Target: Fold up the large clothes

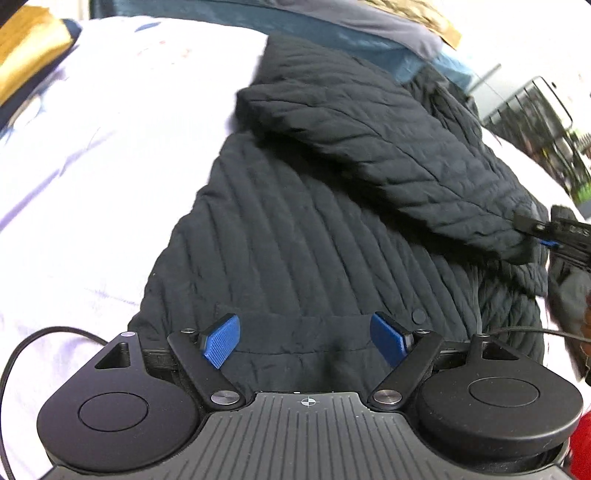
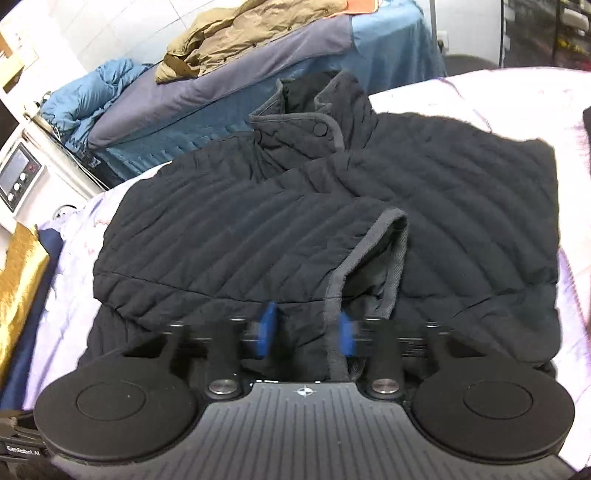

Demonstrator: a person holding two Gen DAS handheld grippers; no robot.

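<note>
A dark quilted jacket (image 2: 229, 236) lies spread on a white bed sheet (image 1: 92, 184), collar (image 2: 317, 110) at the far end in the right wrist view. One sleeve (image 1: 388, 155) is folded across its body. My left gripper (image 1: 304, 341) is open above the jacket's hem (image 1: 303, 332), with nothing between its blue pads (image 1: 221, 341). My right gripper (image 2: 306, 334) is blurred; its pads stand close on either side of the sleeve's grey-trimmed cuff (image 2: 369, 258) and pinch the fabric. In the left wrist view the right gripper (image 1: 543, 230) shows at the sleeve's end, far right.
Behind the bed a blue-grey covered surface (image 2: 258, 74) carries a crumpled tan garment (image 2: 240, 33) and a blue one (image 2: 96, 88). A white appliance with dials (image 2: 22, 173) stands at the left. A gold cloth (image 2: 18, 288) lies at the bed's left edge. A cable (image 1: 22, 350) trails by my left gripper.
</note>
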